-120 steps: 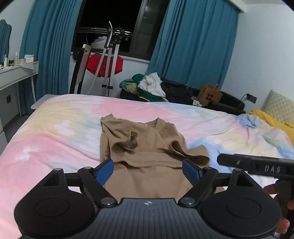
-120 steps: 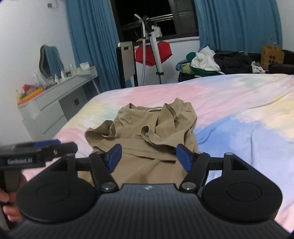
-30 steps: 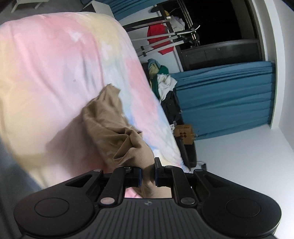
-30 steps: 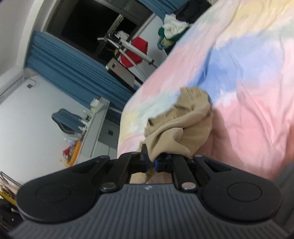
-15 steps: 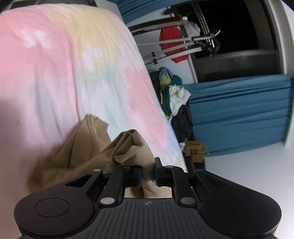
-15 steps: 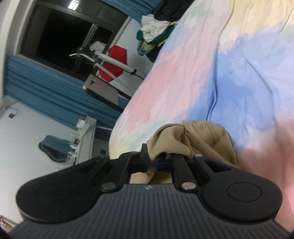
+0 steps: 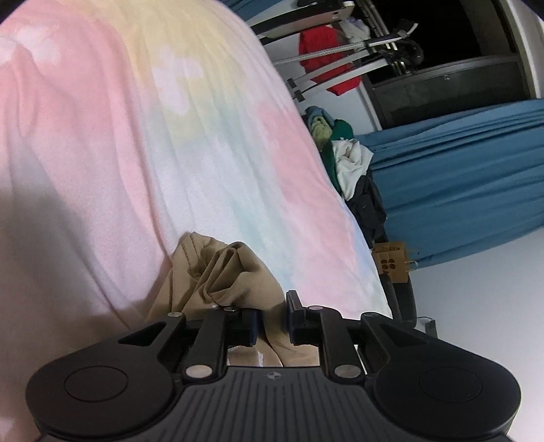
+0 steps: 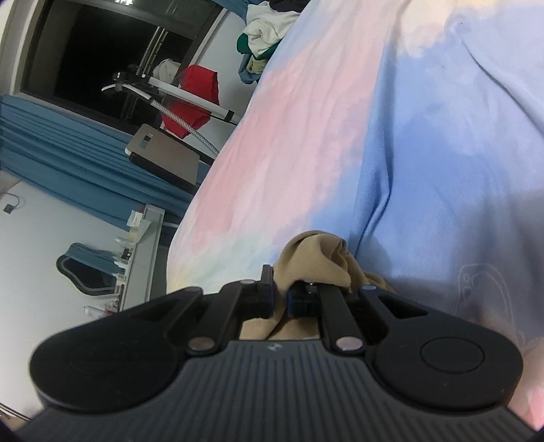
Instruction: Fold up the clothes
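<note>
A tan shirt (image 7: pixel 221 272) is bunched up close in front of the left wrist camera, and my left gripper (image 7: pixel 272 321) is shut on a fold of it. In the right wrist view the same tan shirt (image 8: pixel 316 258) bulges over my right gripper (image 8: pixel 279 299), which is shut on another fold. Both views are tilted and look down over the pastel tie-dye bedspread (image 7: pixel 136 136) (image 8: pixel 408 136). Most of the shirt hangs below the grippers, hidden behind their black bodies.
Beyond the bed's far edge are a pile of clothes (image 7: pixel 343 153) (image 8: pixel 261 30), a drying rack with a red garment (image 7: pixel 326 64) (image 8: pixel 193 95), blue curtains (image 7: pixel 459 170) and a brown paper bag (image 7: pixel 391 263). A white dresser with a mirror (image 8: pixel 91 272) stands at the left.
Four seconds ago both grippers were open above the shirt lying on the bed. Since then both have shut on it; over the last second it has come up off the bedspread, closer to the cameras.
</note>
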A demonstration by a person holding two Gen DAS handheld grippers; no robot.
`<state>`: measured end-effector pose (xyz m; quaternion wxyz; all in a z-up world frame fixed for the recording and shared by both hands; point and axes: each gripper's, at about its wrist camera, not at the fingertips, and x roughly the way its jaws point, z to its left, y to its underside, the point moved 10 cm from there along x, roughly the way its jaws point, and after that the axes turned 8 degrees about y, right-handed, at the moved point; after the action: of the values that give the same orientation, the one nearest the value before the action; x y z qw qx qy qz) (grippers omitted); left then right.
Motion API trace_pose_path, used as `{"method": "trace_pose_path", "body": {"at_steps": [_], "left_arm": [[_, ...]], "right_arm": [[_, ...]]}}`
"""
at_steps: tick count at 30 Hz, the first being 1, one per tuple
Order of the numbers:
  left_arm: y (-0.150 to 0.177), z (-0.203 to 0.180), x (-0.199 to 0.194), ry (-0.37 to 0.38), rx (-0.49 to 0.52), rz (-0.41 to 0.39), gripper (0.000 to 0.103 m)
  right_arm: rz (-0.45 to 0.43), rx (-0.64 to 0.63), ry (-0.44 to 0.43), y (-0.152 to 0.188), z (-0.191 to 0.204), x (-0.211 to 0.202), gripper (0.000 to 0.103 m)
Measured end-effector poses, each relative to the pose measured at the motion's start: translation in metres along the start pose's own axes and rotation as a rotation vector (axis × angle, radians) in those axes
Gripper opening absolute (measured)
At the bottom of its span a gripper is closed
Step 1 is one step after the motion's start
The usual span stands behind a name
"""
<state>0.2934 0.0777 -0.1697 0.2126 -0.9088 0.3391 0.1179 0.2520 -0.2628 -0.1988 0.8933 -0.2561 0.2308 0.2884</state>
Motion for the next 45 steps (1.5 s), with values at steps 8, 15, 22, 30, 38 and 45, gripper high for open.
{"method": "trace_pose_path", "body": {"at_steps": [8,15,22,30,38,45], "left_arm": [[0.012,-0.038,-0.02,0.003,0.346,-0.04,0.08],[0.042,-0.06,-0.022,-0.134,0.672,0.013,0.081],[0.076,-0.048,-0.01,-0.247,0.84,0.109,0.081],[0.08,-0.05,-0.014,-0.269,0.871,0.108,0.081],[0.102,-0.076,-0.064,-0.239,0.929,0.077,0.081],[0.114,-0.078,-0.083,-0.253,0.95,0.078,0.081]], "right_arm": [[-0.081,-0.299,-0.143,0.019,0.058,-0.04,0.068],[-0.219,-0.593,0.079,0.038,0.062,-0.056,0.061],[-0.163,-0.702,0.248,0.05,0.035,-0.031,0.047],[-0.113,-0.723,0.265,0.067,0.029,-0.022,0.047],[-0.142,-0.759,0.256,0.08,0.041,-0.068,0.047],[-0.145,-0.773,0.249,0.098,0.044,-0.095,0.047]]}}
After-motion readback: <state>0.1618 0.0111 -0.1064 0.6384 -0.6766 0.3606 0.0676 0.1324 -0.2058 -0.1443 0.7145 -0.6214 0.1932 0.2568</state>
